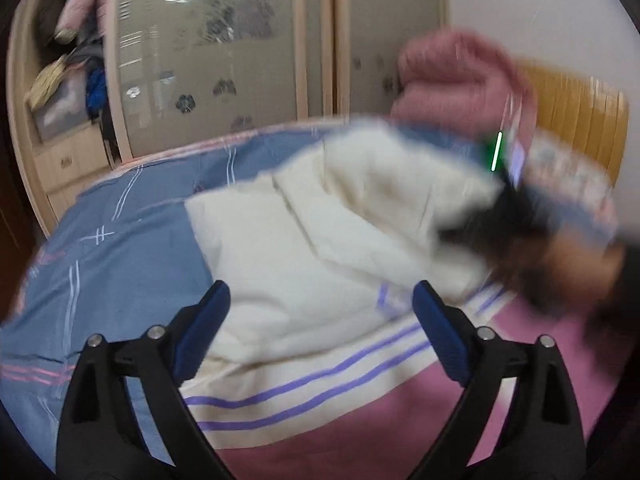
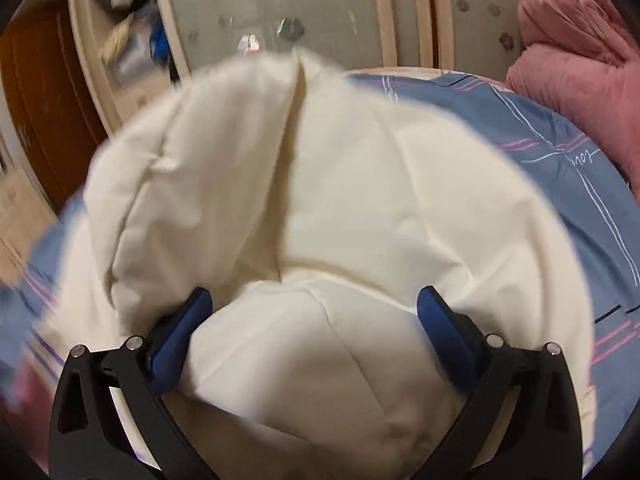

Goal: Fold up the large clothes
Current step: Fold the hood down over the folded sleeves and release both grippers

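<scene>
Cream padded jacket (image 1: 340, 240) heaped on the blue patterned bedsheet (image 1: 132, 232), short of the pink quilt (image 1: 460, 80), spread for folding. Left gripper (image 1: 322, 300) hovering above its near hem, fingers spread, holding nothing. Right gripper (image 2: 314, 304) fingers likewise spread around bunched fabric, perhaps touching. Only the left view catches the right gripper's blurred approach; only the right view shows the raised fold.

We saw a beige sliding-door wardrobe (image 1: 224, 52) at upper centre, behind a blue-sheeted bed (image 1: 132, 216); wooden headboard (image 1: 580, 120) at right.
</scene>
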Tool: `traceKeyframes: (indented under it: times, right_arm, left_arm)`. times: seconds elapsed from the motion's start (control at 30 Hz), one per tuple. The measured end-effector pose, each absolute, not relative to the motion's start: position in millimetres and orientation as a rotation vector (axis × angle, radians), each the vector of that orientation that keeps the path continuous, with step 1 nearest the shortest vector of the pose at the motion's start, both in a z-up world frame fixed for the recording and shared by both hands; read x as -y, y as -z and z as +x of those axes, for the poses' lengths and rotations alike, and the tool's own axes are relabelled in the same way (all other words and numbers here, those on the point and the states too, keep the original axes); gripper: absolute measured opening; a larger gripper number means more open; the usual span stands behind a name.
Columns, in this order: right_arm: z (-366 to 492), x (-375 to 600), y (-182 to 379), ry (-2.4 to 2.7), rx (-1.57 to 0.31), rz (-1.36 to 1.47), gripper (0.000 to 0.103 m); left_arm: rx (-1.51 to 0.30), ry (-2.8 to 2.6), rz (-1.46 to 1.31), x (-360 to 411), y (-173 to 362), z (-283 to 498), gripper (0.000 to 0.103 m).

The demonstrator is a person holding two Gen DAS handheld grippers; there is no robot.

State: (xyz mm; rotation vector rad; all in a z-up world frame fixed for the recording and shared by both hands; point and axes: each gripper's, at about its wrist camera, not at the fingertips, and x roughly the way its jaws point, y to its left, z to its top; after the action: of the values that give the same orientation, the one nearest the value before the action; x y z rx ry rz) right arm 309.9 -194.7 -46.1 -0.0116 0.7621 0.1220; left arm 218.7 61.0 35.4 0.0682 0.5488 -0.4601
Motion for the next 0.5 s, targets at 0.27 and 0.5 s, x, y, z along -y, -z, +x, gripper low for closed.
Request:
traceKeyframes:
  times: [0.27,0.5]
  right_arm:
    - [311.5,203.1,53.8,-0.162,-0.75,0.04,0.102]
    - [252.2,227.1,26.6,-0.224,-0.726,0.09,0.102]
  left_arm:
    - [-0.425,0.352,-0.013,14.5,-84.3,272.9,0.101]
    - [-0.77,0.257,0.01,54.4,37.5,351.3,0.089]
